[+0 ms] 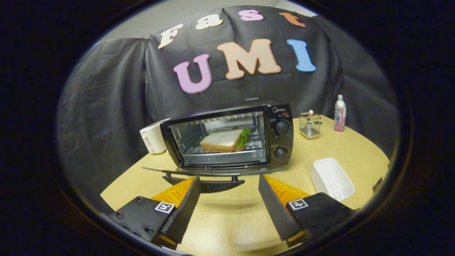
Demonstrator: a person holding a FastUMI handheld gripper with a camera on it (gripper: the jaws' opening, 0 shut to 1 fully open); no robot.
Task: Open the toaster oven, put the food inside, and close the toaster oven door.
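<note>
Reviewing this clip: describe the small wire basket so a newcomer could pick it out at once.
Start at the black toaster oven on the wooden table, its door folded down beyond the open gripper fingers. Beside its knob side stands the wire basket, before a pink bottle. It alone is see-through metal mesh, unlike the solid white tray nearer the fingers.

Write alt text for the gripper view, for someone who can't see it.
A toaster oven stands with its door folded down and a sandwich on the rack inside. The gripper hovers just before the door handle, jaws open and empty.
</note>
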